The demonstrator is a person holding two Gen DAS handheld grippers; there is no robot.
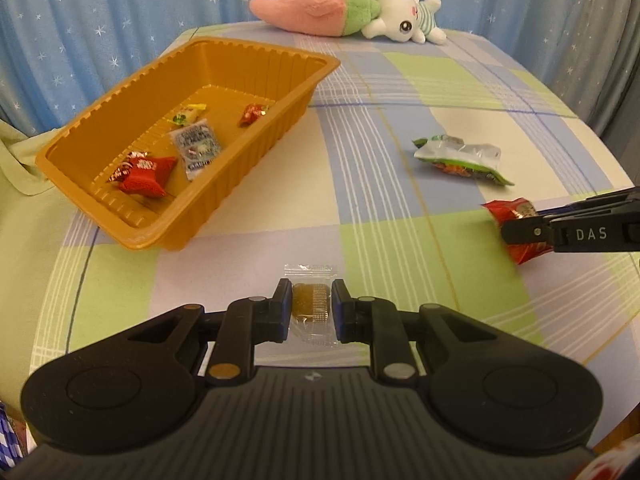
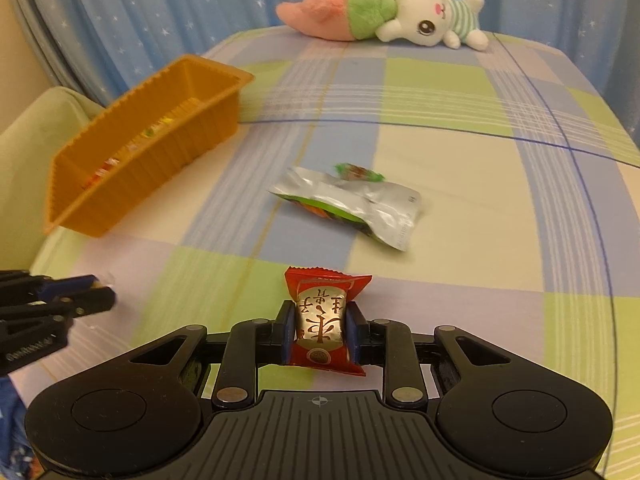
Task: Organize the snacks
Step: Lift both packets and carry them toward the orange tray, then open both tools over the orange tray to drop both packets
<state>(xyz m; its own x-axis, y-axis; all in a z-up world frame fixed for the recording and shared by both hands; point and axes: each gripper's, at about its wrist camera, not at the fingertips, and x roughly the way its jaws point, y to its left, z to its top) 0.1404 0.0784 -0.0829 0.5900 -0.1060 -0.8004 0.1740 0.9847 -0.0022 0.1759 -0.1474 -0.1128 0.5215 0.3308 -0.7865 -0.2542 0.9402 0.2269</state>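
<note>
Left claw point(image 1: 311, 312) narrow on clear candy point(image 1: 311, 306), right claw point(image 2: 319, 334) gripping red candy point(image 2: 322, 320); slippery wrappers, likely dropped short of tray point(image 1: 120, 216) ahead-left.

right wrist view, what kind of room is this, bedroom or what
Probably a home bedroom or child's room, not a lab: a checked cloth covers the surface, a plush rabbit lies at its far end, and star-print blue curtains hang behind.

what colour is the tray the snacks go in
Orange, with ribbed walls. The tray shows best in the left wrist view, several wrapped snacks already inside.
</note>
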